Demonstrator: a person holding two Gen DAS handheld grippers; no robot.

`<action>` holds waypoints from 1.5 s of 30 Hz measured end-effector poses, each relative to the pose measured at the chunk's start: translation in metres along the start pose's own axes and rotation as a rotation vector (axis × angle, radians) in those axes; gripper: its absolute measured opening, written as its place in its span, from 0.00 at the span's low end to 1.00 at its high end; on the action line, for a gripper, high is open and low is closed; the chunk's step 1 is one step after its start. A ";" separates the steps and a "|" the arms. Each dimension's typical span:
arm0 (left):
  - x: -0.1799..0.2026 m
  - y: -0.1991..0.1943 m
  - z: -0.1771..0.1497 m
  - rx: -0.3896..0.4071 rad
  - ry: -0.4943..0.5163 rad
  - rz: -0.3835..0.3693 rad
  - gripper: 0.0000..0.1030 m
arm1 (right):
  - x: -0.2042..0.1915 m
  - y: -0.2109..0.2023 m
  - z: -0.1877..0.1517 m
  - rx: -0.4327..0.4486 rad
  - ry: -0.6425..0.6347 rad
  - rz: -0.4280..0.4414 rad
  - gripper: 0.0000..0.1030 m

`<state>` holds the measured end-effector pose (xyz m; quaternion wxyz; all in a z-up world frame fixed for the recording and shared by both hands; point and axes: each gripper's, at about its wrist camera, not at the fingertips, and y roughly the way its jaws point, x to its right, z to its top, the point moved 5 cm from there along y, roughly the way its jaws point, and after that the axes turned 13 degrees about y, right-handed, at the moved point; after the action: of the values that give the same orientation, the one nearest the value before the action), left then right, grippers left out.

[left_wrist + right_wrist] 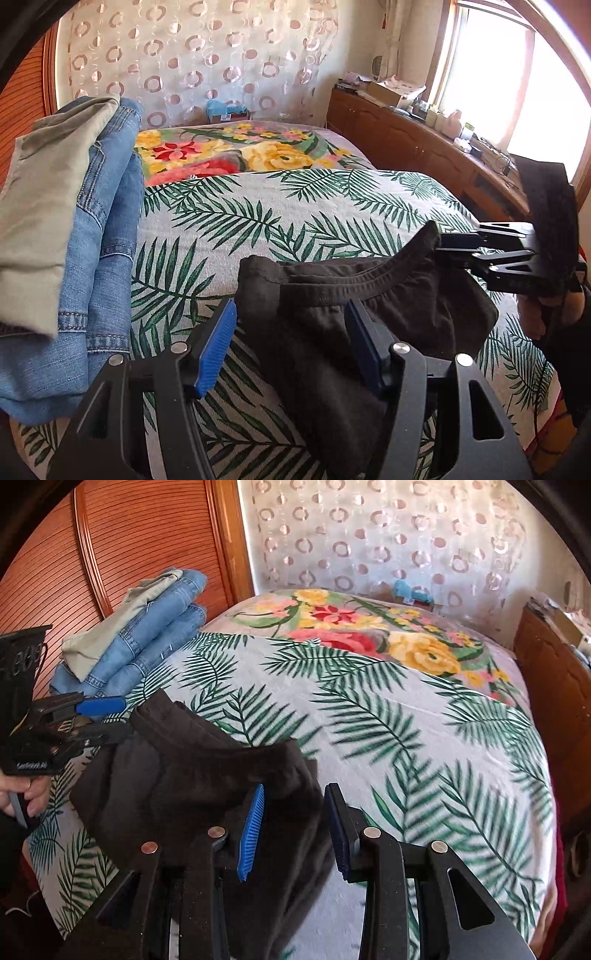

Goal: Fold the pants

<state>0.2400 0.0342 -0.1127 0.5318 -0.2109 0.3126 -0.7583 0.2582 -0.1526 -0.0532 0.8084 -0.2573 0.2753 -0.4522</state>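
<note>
Bed (295, 206): pants (388, 302) between tongs (291, 347).

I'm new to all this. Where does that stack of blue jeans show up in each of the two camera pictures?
Left wrist view: the blue jeans fill the left edge, under a khaki garment.
Right wrist view: the blue jeans sit upper left, small, before the wooden slatted panel.
Shared landmark: the black pants on the palm-leaf bedspread.

I am looking at matt black cloth pants (369, 295) with a ribbed waistband, lying on a soft leaf-print bedspread (295, 214). I am seeing faded rough denim jeans (107, 229), ridged blue rubbery pads (252, 827), and glossy slatted wood (122, 546) far left.
</note>
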 end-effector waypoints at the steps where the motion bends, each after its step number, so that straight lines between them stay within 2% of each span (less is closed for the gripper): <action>1: 0.001 0.000 0.000 0.001 0.002 -0.003 0.60 | 0.000 0.005 0.002 -0.008 0.001 0.006 0.34; 2: 0.001 0.000 0.000 0.001 0.005 -0.006 0.56 | 0.001 0.009 0.002 -0.017 0.005 0.011 0.34; 4: 0.003 0.002 0.000 -0.003 0.013 -0.017 0.51 | 0.004 0.014 0.004 -0.018 0.025 0.014 0.08; 7: 0.006 0.006 0.003 -0.008 0.024 -0.027 0.49 | 0.010 0.013 0.006 0.021 0.044 -0.038 0.07; 9: 0.007 0.009 0.006 -0.010 0.033 -0.035 0.47 | 0.011 0.016 0.003 0.008 0.055 -0.032 0.07; 10: 0.008 0.011 0.007 -0.011 0.037 -0.040 0.42 | 0.011 0.017 0.001 0.009 0.054 -0.038 0.07; 16: 0.008 0.025 0.011 -0.042 0.040 -0.064 0.36 | 0.012 0.017 0.000 0.008 0.058 -0.036 0.07; 18: 0.008 0.024 0.014 -0.030 0.049 -0.062 0.28 | 0.012 0.018 -0.001 0.008 0.055 -0.038 0.07; 19: 0.009 0.023 0.015 -0.023 0.053 -0.067 0.16 | 0.013 0.016 0.000 0.007 0.054 -0.038 0.07; 20: 0.009 0.020 0.018 -0.008 0.054 -0.067 0.13 | 0.012 0.016 0.000 0.007 0.053 -0.039 0.07; 22: 0.010 0.011 0.024 0.034 0.054 -0.065 0.13 | 0.012 0.015 0.000 0.007 0.050 -0.040 0.07; 25: 0.013 0.004 0.029 0.044 0.052 -0.056 0.13 | 0.011 0.012 0.000 0.011 0.049 -0.044 0.07; 30: 0.016 0.006 0.023 -0.003 0.075 -0.016 0.24 | 0.012 0.003 -0.001 0.025 0.060 -0.049 0.07; 32: 0.017 0.003 0.018 -0.008 0.065 -0.016 0.39 | 0.011 -0.006 -0.002 0.039 0.067 -0.043 0.07; 34: 0.018 -0.003 0.011 -0.002 0.048 -0.034 0.49 | 0.010 -0.015 -0.005 0.050 0.075 -0.039 0.07; 38: 0.024 -0.010 -0.005 -0.024 0.048 -0.050 0.49 | 0.006 -0.032 -0.019 0.055 0.083 -0.037 0.07; 39: 0.025 -0.012 -0.009 -0.025 0.046 -0.048 0.50 | 0.005 -0.036 -0.023 0.054 0.083 -0.040 0.12; 40: 0.026 -0.014 -0.013 -0.029 0.044 -0.053 0.57 | 0.004 -0.039 -0.028 0.054 0.084 -0.046 0.21; 41: 0.027 -0.016 -0.018 -0.030 0.041 -0.063 0.71 | 0.003 -0.042 -0.032 0.054 0.087 -0.052 0.25; 42: 0.028 -0.018 -0.021 -0.025 0.039 -0.065 0.77 | 0.001 -0.045 -0.037 0.053 0.087 -0.056 0.31; 45: 0.028 -0.022 -0.030 -0.026 0.025 -0.057 0.78 | -0.004 -0.052 -0.049 0.049 0.079 -0.059 0.34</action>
<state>0.1959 0.0205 -0.1190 0.5034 -0.2171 0.3229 -0.7715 0.1925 -0.1815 -0.0534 0.7893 -0.2271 0.2883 -0.4922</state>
